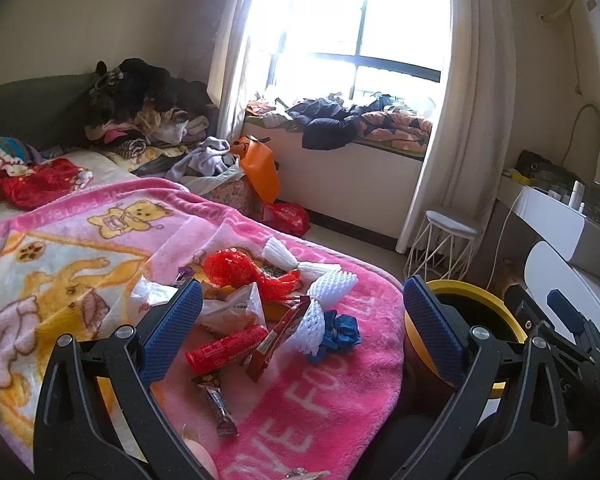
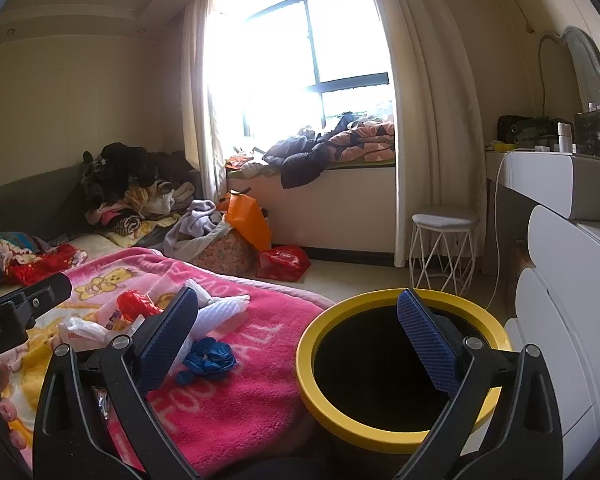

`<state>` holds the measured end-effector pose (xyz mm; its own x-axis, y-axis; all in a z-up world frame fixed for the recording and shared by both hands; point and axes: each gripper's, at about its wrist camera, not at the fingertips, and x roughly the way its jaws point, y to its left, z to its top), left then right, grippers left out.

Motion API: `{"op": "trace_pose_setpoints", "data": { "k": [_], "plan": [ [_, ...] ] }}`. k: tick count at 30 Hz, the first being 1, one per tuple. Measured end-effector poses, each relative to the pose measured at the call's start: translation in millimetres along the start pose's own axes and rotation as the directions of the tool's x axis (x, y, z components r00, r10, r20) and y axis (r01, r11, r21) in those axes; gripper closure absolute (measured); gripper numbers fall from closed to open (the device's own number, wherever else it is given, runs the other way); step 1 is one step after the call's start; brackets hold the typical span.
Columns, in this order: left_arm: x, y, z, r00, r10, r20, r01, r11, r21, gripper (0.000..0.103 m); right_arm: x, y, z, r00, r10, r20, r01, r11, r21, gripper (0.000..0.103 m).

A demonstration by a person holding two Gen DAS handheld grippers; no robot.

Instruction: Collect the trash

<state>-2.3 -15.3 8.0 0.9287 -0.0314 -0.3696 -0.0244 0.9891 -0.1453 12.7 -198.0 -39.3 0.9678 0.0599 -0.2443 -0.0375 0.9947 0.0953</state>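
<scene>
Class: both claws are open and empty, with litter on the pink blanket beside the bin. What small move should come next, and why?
Probably lower the left claw onto the red tube and close. The tube lies nearest between its open fingers, and the yellow-rimmed bin stands open beside the bed, ready to receive it.

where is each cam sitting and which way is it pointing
Left wrist: rides the left tongs, open, over the pink blanket, looking at the trash pile and window; the right tongs show at the right edge.
Right wrist: rides the right tongs, open, above the yellow-rimmed bin beside the bed, facing the window; the left tongs show at the left edge.
Shared: blanket, bin, blue wad, white stool.
</scene>
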Motion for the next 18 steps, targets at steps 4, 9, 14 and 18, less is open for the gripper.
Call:
{"op": "trace_pose_setpoints", "data": {
  "k": [4,9,14,18],
  "plan": [
    [-1.4,-1.0,1.5,1.0,0.0,0.004,0.0,1.0,0.001,0.011,0.1,0.4,-0.4,1.0,0.0,-0.001,0.0,1.0,-0.002,0.006],
    [-2.3,-0.2,2.3,1.0,-0.001,0.003,0.001,1.0,0.002,0.011,0.5,1.1,0.1,1.0,0.001,-0.003,-0.001,1.0,0.001,0.006],
    [-3.0,0.3,2.4,1.0,-0.001,0.004,0.001,1.0,0.001,0.011,0.3,0.0,1.1,1.0,0.003,-0.008,-0.003,1.0,0.001,0.006],
    [-2.9,0.3,1.8,1.0,-0.001,0.003,0.001,1.0,0.0,0.011,0.9,0.0,1.7,1.0,0.009,-0.01,-0.009,1.0,0.001,0.006]
  ]
}}
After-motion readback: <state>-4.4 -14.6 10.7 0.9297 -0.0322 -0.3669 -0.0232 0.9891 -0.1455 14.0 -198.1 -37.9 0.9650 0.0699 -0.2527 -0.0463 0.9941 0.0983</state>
